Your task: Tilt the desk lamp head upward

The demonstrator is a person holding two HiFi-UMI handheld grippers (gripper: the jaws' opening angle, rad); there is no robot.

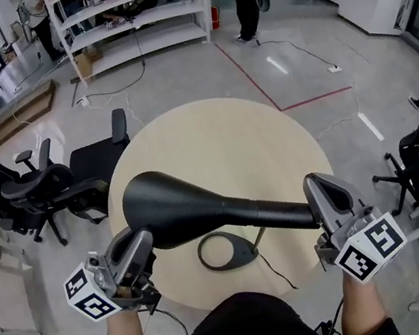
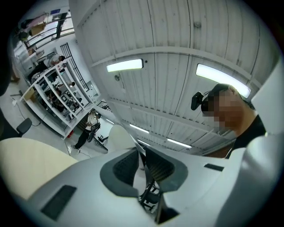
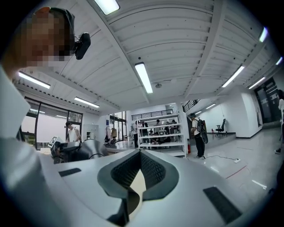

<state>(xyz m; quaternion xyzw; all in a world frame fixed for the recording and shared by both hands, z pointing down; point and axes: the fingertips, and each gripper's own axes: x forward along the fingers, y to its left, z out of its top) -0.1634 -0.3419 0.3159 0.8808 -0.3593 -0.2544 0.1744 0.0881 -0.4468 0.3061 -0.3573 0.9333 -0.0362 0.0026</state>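
head view: black desk lamp head (image 1: 172, 205) is sitting left of centre, above the round table (image 1: 219, 133). its neck (image 1: 282, 212) is running rightward to end beside the right gripper (image 1: 325, 197). the lamp base (image 1: 226, 250) is resting on the table at lower centre, with the cord (image 1: 276, 270) trailing to the lower right.

left gripper (image 1: 138, 251): is sitting at lower left, just under the head's near rim; contact with the rim is not showing clearly. in the left gripper view its fingers are standing narrowly apart and gripping nothing, with only ceiling beyond them.

right gripper: in the right gripper view its fingers are also standing a slit apart and empty, with table colour showing through the gap. the lamp head is lying off to the left of that frame, not between the jaws.

hazards, judged:
- neither gripper is clamping the lamp, so an upward nudge from below is likely sliding off the smooth curved shade.
- with the base unheld, a stiff joint is likely lifting or tipping the whole lamp rather than tilting the head.
- the cord is risking a snag near the table edge.
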